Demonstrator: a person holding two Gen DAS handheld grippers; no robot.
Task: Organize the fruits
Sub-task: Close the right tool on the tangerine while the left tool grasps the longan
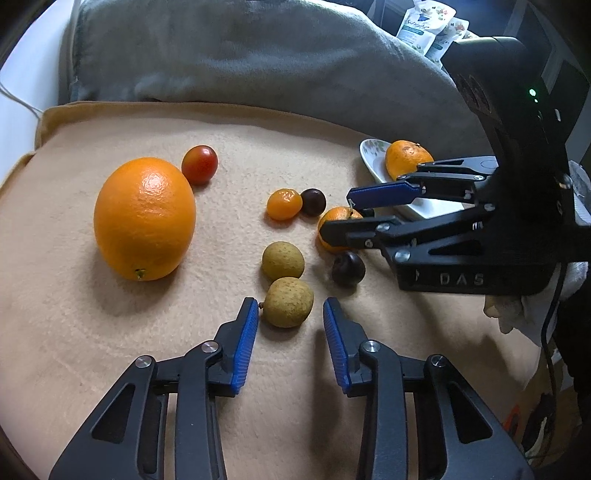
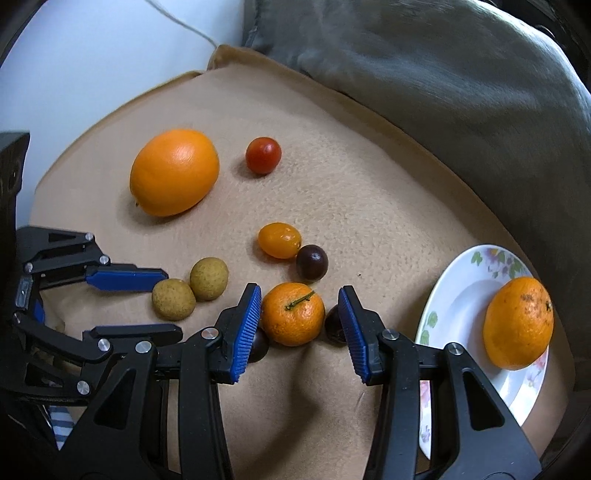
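My left gripper (image 1: 291, 302) stands open around a tan longan (image 1: 289, 310) on the beige blanket, with a gap at the right pad. A second longan (image 1: 283, 260) lies just beyond it. My right gripper (image 2: 298, 290) is open around a small mandarin (image 2: 293, 314); its pads flank the fruit without pressing. Dark grapes (image 2: 312, 261) lie close by, two partly hidden behind the fingers. A big orange (image 1: 144, 218), a cherry tomato (image 1: 199, 164) and a kumquat (image 1: 284, 204) lie further back. On the flowered plate (image 2: 454, 295) sits another mandarin (image 2: 517, 323).
A grey cushion (image 1: 240, 55) borders the blanket (image 1: 110, 332) at the back. A white cable (image 2: 184, 22) runs over the pale surface at the left. Snack packets (image 1: 424, 26) stand at the far right. The two grippers are close together, fingers nearly crossing.
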